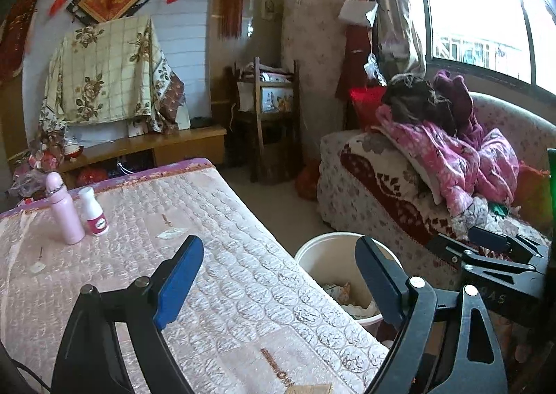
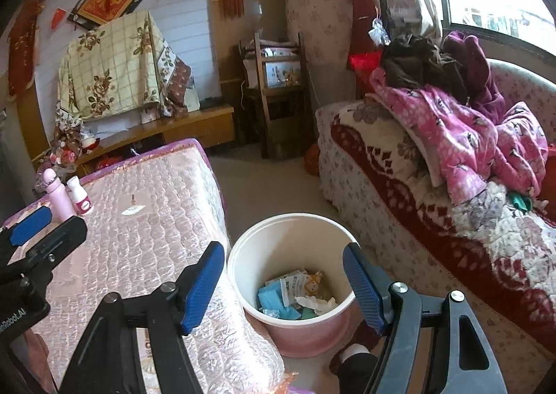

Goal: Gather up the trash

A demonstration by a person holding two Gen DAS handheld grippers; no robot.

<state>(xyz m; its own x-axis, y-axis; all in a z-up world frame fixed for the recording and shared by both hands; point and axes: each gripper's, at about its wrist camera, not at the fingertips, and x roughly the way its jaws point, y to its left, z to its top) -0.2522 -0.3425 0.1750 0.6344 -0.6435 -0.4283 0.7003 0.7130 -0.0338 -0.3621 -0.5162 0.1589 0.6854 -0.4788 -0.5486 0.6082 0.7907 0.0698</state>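
A white-and-pink bin (image 2: 243, 275) stands on the floor between the table and the sofa. It holds wrappers and crumpled paper (image 2: 299, 293). My right gripper (image 2: 283, 286) hovers over the bin, open, with nothing between its blue pads. My left gripper (image 1: 278, 275) is over the table's (image 1: 243, 289) right edge, also open and empty. The bin (image 1: 326, 236) lies partly behind its right finger. On the pink quilted cover lie a pale wrapper scrap (image 1: 172, 232) (image 2: 132, 209) and a smaller scrap (image 1: 37, 267) at the left.
A pink bottle (image 1: 62, 213) and a white bottle (image 1: 92, 211) stand at the table's far left corner. A sofa (image 2: 434, 220) piled with pink clothes lines the right side. A wooden chair (image 2: 278, 98) and a low cabinet (image 2: 194, 129) stand at the back.
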